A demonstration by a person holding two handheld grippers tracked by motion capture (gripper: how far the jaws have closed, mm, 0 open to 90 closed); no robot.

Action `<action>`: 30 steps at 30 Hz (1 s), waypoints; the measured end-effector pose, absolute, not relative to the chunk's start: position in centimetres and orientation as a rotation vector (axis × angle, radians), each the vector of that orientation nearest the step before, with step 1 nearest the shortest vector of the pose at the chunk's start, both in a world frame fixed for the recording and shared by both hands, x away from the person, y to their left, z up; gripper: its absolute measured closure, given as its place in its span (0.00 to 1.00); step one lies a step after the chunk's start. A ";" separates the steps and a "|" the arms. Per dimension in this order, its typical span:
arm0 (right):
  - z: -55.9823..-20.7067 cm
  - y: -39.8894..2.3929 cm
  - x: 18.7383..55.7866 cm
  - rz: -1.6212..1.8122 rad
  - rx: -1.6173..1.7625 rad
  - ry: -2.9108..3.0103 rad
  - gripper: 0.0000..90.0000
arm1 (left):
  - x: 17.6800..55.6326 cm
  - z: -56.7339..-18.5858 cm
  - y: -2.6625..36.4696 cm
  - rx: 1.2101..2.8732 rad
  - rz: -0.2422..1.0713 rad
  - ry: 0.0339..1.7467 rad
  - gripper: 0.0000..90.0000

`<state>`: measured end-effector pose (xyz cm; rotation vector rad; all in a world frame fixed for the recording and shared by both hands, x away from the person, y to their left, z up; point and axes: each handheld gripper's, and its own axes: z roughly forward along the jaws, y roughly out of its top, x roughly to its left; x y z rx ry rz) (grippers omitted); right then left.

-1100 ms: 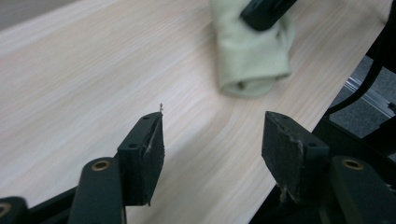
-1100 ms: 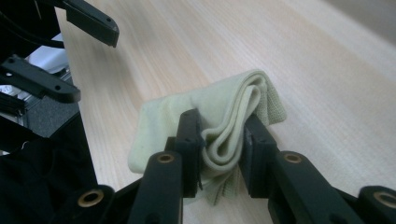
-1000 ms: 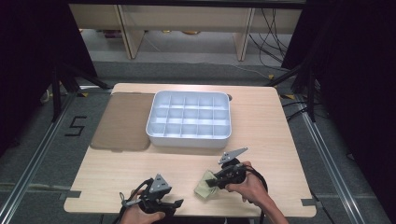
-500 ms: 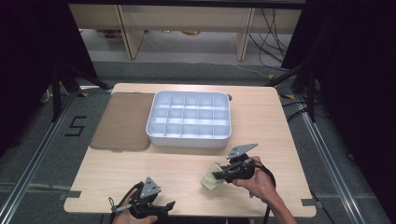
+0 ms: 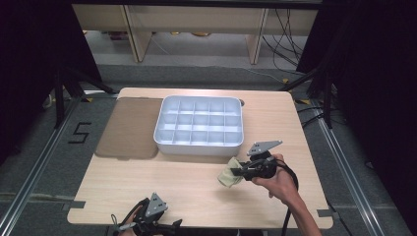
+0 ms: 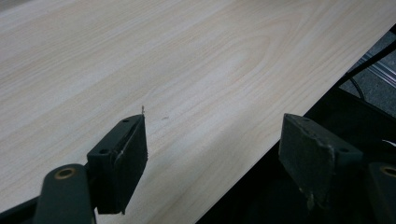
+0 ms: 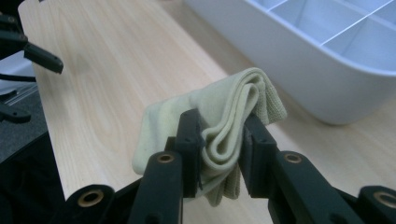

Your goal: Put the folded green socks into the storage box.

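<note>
A folded pale yellow-green cloth [image 7: 224, 112] hangs just above the table in front of the white compartment tray [image 7: 299, 70]. My right gripper [image 7: 223, 149] is shut on it, pads pressing its folds. From above, the right gripper [image 5: 236, 172] holds the cloth [image 5: 227, 178] near the tray's [image 5: 199, 145] front right corner. My left gripper [image 5: 172, 225] sits at the table's front edge, left of centre. Its jaws have just been opening, and in its own view the left gripper [image 6: 215, 154] stands wide open over bare wood with nothing between the pads.
A brown mat [image 5: 130, 128] lies flat on the light wooden table [image 5: 196, 182], touching the tray's left side. The tray's compartments look bare. Dark floor and metal rails surround the table; cables trail from both grippers.
My right gripper has lifted the cloth and carried it right and farther off, closer to the tray's front right corner. The left gripper has stayed near the front edge.
</note>
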<state>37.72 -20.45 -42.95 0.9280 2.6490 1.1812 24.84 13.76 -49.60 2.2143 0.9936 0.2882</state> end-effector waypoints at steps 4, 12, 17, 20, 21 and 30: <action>-42.4 -20.6 38.3 1.175 0.927 2.625 0.81 | 24.9 -49.6 14.0 2.222 0.301 0.976 0.26; -41.6 -20.5 39.4 1.127 0.970 2.630 0.81 | 24.8 -49.7 14.1 2.235 0.308 0.978 0.26; -41.0 -20.5 40.1 1.108 0.951 2.619 0.80 | 24.8 -49.8 13.9 2.211 0.303 1.012 0.25; -40.6 -20.5 40.4 1.093 0.957 2.611 0.80 | 24.7 -49.8 14.0 2.220 0.305 0.999 0.25; -40.4 -20.5 40.6 1.090 0.946 2.604 0.80 | 24.8 -49.7 14.0 2.227 0.311 0.989 0.25; -39.2 -20.1 41.2 1.038 0.959 2.606 0.80 | 24.8 -49.4 14.3 2.232 0.316 0.974 0.25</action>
